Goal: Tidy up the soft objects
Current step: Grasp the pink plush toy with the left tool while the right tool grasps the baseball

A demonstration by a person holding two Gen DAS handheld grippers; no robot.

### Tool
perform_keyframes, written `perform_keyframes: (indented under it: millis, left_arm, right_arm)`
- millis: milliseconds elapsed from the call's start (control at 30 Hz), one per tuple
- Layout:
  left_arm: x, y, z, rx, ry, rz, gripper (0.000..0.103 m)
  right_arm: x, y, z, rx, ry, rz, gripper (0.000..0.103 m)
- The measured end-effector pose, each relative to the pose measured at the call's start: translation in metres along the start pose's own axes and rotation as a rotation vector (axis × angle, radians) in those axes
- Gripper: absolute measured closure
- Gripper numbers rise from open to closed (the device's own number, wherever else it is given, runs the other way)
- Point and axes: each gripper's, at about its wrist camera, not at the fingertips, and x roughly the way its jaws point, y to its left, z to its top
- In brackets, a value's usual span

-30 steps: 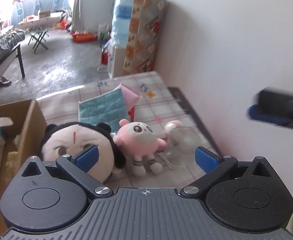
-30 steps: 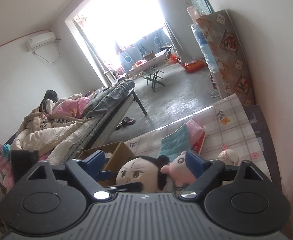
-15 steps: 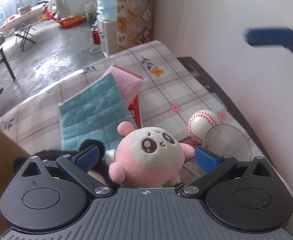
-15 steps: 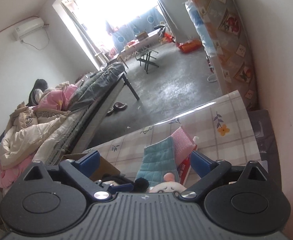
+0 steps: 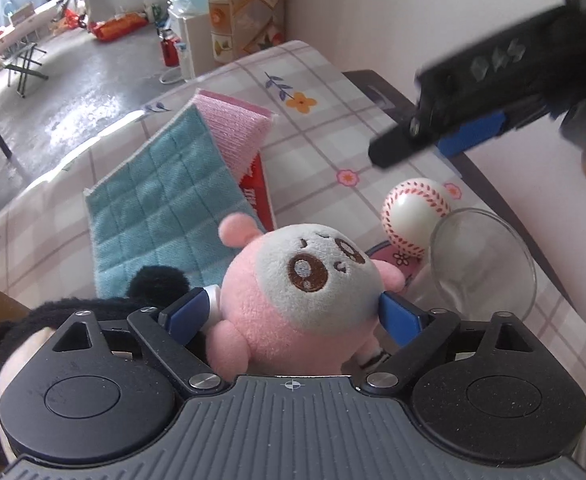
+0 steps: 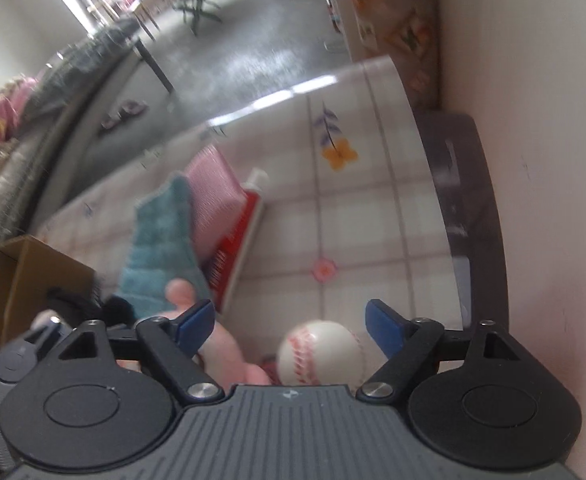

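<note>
While its jaws have just been closing, the left gripper (image 5: 297, 312) brackets the pink plush toy (image 5: 293, 300) at lower centre, pads at its sides; the right gripper (image 6: 289, 326), also narrowing, stands spread over the baseball (image 6: 320, 354).

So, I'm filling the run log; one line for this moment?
left gripper: closing around pink plush toy | right gripper: open, closing, over white red-stitched baseball
</note>
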Motion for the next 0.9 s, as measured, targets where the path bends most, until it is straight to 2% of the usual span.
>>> perform_keyframes:
  millis: [133, 233, 367, 600, 900]
  left_arm:
    - [0.000, -0.003, 0.000, 0.016, -0.010, 0.000, 0.012]
    - [-0.002, -0.004, 0.000, 0.011, -0.021, -0.008, 0.018]
    - [-0.002, -0.005, -0.001, 0.017, -0.032, -0.006, 0.021]
    - [-0.002, -0.004, -0.003, 0.015, -0.049, -0.004, 0.024]
    - [-0.002, -0.003, -0.002, 0.013, -0.051, -0.007, 0.024]
  right_arm:
    - [0.012, -0.006, -0.004, 0.011, 0.063, -0.018, 0.024]
    - [0.019, -0.008, -0.005, 0.022, 0.100, -0.006, 0.026]
    - [0.024, -0.009, -0.007, 0.019, 0.106, -0.010, 0.026]
    - [0.040, -0.018, -0.012, 0.051, 0.134, -0.005, 0.040]
    - [0.042, -0.024, -0.012, 0.078, 0.126, 0.002, 0.038]
